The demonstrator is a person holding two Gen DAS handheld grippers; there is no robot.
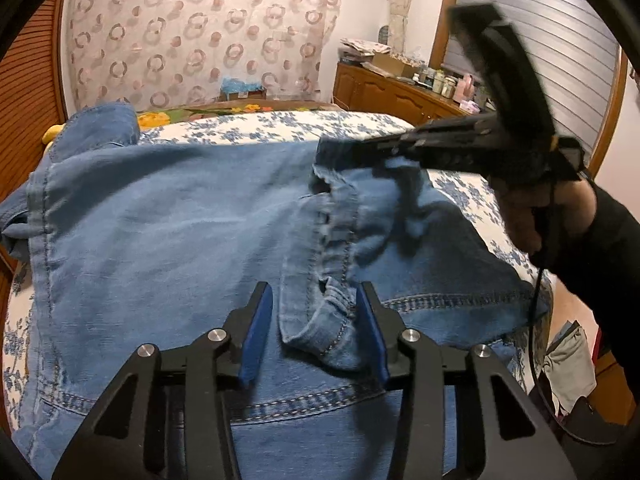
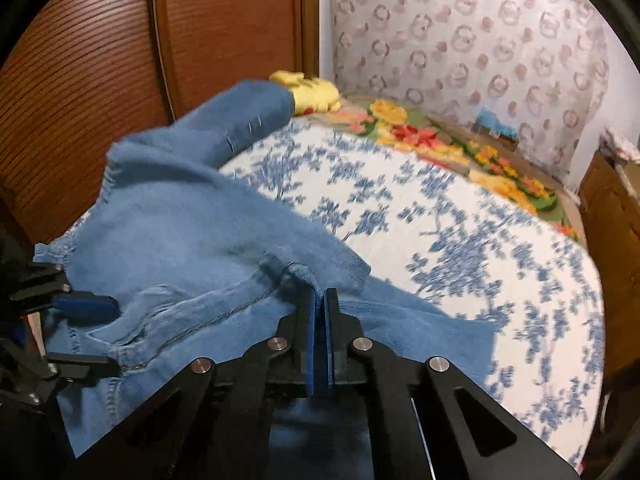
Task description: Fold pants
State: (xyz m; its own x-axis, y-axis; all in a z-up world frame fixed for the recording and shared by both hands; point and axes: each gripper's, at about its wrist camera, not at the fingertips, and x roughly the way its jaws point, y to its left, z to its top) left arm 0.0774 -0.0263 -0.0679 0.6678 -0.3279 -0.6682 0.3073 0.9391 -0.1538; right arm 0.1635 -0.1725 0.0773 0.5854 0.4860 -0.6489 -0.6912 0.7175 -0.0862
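Observation:
Blue denim pants point(image 1: 160, 220) lie spread across the bed. In the left wrist view my left gripper point(image 1: 316, 320) stands open around a bunched, stitched fold of the denim. The fold lies between the blue pads point(image 1: 256, 332) and a gap shows at the left pad. My right gripper point(image 1: 332, 151), blurred at the upper right and held by a hand point(image 1: 532, 208), pinches a denim edge and lifts it. In the right wrist view the right gripper point(image 2: 320, 300) is shut on the pants point(image 2: 180, 220). The left gripper point(image 2: 100, 334) shows open at the left edge.
The bed cover point(image 2: 460, 248) is white with blue flowers, and a bright floral blanket point(image 2: 432, 140) lies at its far end. A yellow plush toy point(image 2: 312, 90) sits by the brown wardrobe point(image 2: 100, 60). A wooden dresser point(image 1: 400, 92) with clutter stands at the right.

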